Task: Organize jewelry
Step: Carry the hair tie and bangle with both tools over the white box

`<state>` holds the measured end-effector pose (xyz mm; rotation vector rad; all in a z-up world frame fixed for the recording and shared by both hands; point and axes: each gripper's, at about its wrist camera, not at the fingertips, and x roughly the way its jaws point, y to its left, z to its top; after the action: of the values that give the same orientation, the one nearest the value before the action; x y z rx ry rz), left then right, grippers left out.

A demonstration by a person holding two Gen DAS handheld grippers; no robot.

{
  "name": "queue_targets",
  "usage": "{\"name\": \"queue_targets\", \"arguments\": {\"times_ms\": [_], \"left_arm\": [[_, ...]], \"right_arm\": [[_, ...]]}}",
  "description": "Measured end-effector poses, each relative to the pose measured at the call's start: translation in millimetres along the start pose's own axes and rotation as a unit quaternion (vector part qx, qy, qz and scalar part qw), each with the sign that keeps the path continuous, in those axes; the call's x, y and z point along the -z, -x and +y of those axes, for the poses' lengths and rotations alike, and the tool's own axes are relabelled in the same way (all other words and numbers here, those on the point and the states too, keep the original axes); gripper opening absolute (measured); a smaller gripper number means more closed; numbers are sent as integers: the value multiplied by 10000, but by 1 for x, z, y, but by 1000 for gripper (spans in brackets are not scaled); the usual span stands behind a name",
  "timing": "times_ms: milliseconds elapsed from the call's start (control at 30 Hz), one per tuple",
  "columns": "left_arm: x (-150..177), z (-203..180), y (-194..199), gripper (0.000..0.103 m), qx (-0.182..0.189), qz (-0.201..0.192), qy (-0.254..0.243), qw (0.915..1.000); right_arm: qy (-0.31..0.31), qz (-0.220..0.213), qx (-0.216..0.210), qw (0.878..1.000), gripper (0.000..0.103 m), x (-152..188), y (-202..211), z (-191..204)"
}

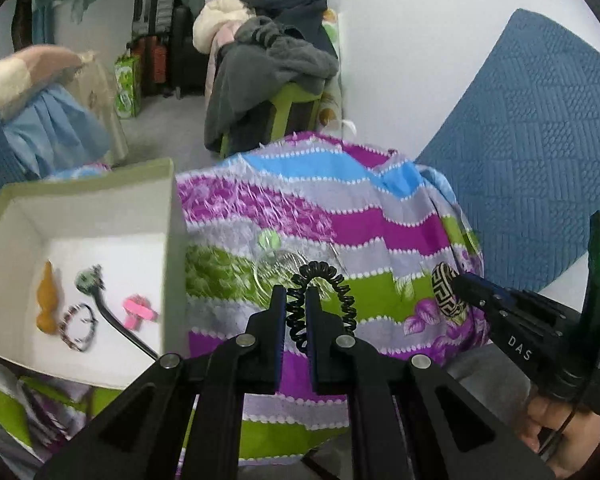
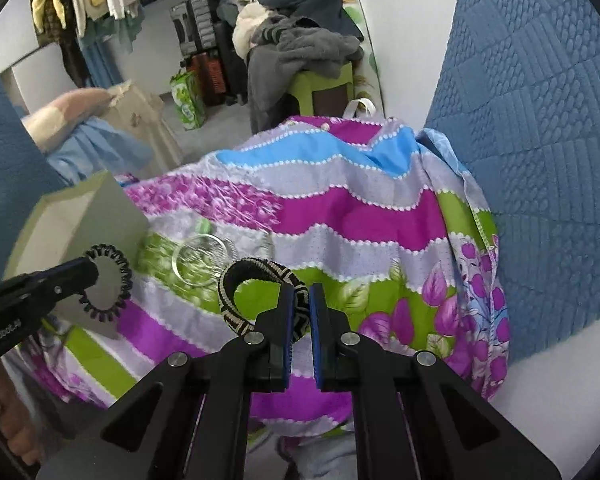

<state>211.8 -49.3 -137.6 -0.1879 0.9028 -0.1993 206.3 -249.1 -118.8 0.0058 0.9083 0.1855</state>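
My left gripper [image 1: 296, 296] is shut on a black spiral hair tie [image 1: 332, 280], held above the striped cloth [image 1: 364, 232]. That hair tie [image 2: 118, 276] and the left gripper [image 2: 88, 270] also show at the left of the right wrist view. My right gripper [image 2: 303, 294] is shut on a black-and-cream woven bangle [image 2: 256, 270]; the bangle [image 1: 446, 294] and right gripper [image 1: 460, 288] appear at the right of the left wrist view. A white box [image 1: 172, 200] on the left holds an orange piece [image 1: 49, 300], a beaded bracelet [image 1: 78, 326], a pink clip [image 1: 140, 310] and a dark-stemmed ornament [image 1: 90, 280].
A clear glass ring [image 2: 200, 258] lies on the cloth between the box [image 2: 100, 208] and the bangle. A blue quilted panel [image 2: 540, 140] stands at the right. A green stool heaped with clothes [image 1: 284, 64] stands behind. A hand [image 1: 556, 428] grips the right tool.
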Motion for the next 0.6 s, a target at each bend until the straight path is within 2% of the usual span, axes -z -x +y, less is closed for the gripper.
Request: {"name": "queue_targets", "arguments": {"times_ms": [200,600], "left_arm": [[-21,6,33,7,13,-103,-68,9999],[-66,35,130,8,-125,-842,-172,9962]], "right_arm": [[120,-295,-112,9994,6,-27,26,22],[534,-1069,-497,9916,6,-90,88,89]]}}
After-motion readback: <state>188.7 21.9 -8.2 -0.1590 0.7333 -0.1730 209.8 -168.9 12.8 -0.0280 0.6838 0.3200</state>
